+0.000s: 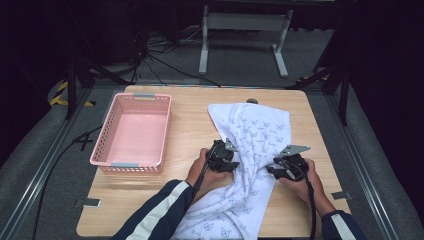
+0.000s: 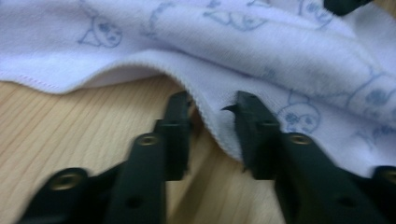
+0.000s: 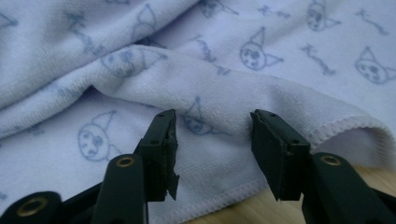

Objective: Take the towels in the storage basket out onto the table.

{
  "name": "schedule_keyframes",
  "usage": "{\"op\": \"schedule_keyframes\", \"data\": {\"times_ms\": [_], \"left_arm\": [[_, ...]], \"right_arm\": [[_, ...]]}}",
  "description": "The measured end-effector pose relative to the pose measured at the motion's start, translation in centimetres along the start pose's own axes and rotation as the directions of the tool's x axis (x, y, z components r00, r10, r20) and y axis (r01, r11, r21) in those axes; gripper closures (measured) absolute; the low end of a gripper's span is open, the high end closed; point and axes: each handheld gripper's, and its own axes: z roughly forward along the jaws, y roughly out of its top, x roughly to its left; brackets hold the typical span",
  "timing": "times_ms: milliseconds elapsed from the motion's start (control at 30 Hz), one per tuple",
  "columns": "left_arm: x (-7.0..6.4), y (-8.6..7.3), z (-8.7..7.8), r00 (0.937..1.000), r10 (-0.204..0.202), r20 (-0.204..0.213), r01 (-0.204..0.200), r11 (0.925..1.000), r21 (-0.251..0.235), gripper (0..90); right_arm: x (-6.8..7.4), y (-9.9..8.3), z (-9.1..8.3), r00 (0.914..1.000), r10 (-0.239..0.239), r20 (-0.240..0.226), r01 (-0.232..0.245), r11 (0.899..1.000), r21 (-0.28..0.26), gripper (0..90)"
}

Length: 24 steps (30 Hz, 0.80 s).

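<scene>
A white towel (image 1: 250, 150) with a pale blue cat print lies rumpled on the wooden table, running from the back middle down over the front edge. My left gripper (image 1: 223, 155) sits at the towel's left hem. In the left gripper view its jaws stand apart around the hem (image 2: 210, 116), one on each side of the cloth edge. My right gripper (image 1: 286, 167) rests at the towel's right edge. Its jaws in the right gripper view are wide apart over a raised fold (image 3: 210, 93) of the towel (image 3: 233, 42), gripping nothing.
An empty pink plastic basket (image 1: 107, 135) stands on the left half of the table (image 1: 190, 110). Bare wood lies between basket and towel. Beyond the back edge are a white stand's legs (image 1: 240, 40) and floor cables.
</scene>
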Motion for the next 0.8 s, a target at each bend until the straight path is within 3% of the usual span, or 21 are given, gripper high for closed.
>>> {"op": "schedule_keyframes", "data": {"times_ms": [33,133,200,267,300,333,400,433,467,500,633,667,700,733,767,800], "left_arm": [[0.1,-0.1,-0.2,0.9997,0.021,-0.009,-0.021,0.9997,0.012,85.6],[0.7,-0.9,-1.4,0.9985,0.031,-0.044,-0.029,0.9980,0.055,88.4],[1.7,-1.7,-2.1,0.9989,-0.014,-0.044,0.016,0.9981,0.060,88.4],[2.6,-2.5,-2.9,0.9936,-0.035,-0.107,0.042,0.9974,0.058,88.4],[2.6,-2.5,-2.9,0.9936,-0.035,-0.107,0.042,0.9974,0.058,88.4],[3.8,-3.1,-3.3,0.9840,-0.086,-0.156,0.094,0.9947,0.042,88.4],[4.7,-3.1,-3.3,0.9727,-0.123,-0.197,0.133,0.9903,0.040,88.4],[4.7,-3.1,-3.3,0.9727,-0.123,-0.197,0.133,0.9903,0.040,88.4],[5.3,-3.0,-3.2,0.9626,-0.136,-0.234,0.146,0.9889,0.025,88.4],[5.7,-2.9,-3.1,0.9593,-0.162,-0.231,0.171,0.9851,0.019,88.4],[6.5,-2.2,-2.6,0.9348,-0.168,-0.313,0.186,0.9820,0.030,88.2],[6.7,-2.0,-2.4,0.9252,-0.159,-0.345,0.181,0.9828,0.034,88.2],[7.0,-1.8,-2.3,0.9204,-0.168,-0.353,0.191,0.9812,0.031,88.1],[7.2,-1.7,-2.1,0.9204,-0.185,-0.345,0.200,0.9797,0.010,87.9],[7.2,-1.5,-2.1,0.9124,-0.195,-0.360,0.214,0.9768,0.013,85.1],[7.1,-1.4,-2.1,0.9117,-0.193,-0.363,0.210,0.9776,0.010,77.8]], "right_arm": [[0.0,-0.3,-0.2,0.9999,-0.002,0.014,0.002,1.000,0.000,50.2],[-0.2,-1.2,-1.1,0.9993,-0.003,0.038,0.003,1.000,0.003,49.0],[-0.6,-2.2,-1.8,0.9976,0.009,0.068,-0.009,1.000,0.001,49.0],[-0.9,-2.7,-2.2,0.9966,0.022,0.080,-0.022,1.000,0.006,48.9],[-1.3,-2.9,-2.4,0.9933,0.028,0.113,-0.029,1.000,0.009,49.0],[-1.9,-3.0,-2.5,0.9911,0.035,0.129,-0.037,0.999,0.009,48.9],[-3.2,-3.0,-2.3,0.9853,0.068,0.157,-0.071,0.997,0.010,49.0],[-3.2,-3.0,-2.3,0.9853,0.068,0.157,-0.071,0.997,0.010,49.0],[-3.9,-2.8,-2.1,0.9798,0.084,0.182,-0.087,0.996,0.010,48.9],[-4.8,-2.5,-1.9,0.9767,0.101,0.189,-0.106,0.994,0.014,48.2],[-7.4,-1.6,-0.9,0.9614,0.125,0.245,-0.134,0.991,0.021,47.5],[-8.0,-1.3,-0.7,0.9542,0.119,0.274,-0.132,0.991,0.028,47.5],[-8.4,-1.0,-0.4,0.9504,0.116,0.289,-0.129,0.991,0.025,47.8],[-8.8,-0.8,-0.1,0.9500,0.130,0.284,-0.141,0.990,0.019,48.0],[-9.1,-0.6,0.1,0.9473,0.140,0.288,-0.150,0.989,0.013,47.2],[-9.2,-0.3,0.4,0.9404,0.133,0.313,-0.143,0.990,0.010,46.6]]}}
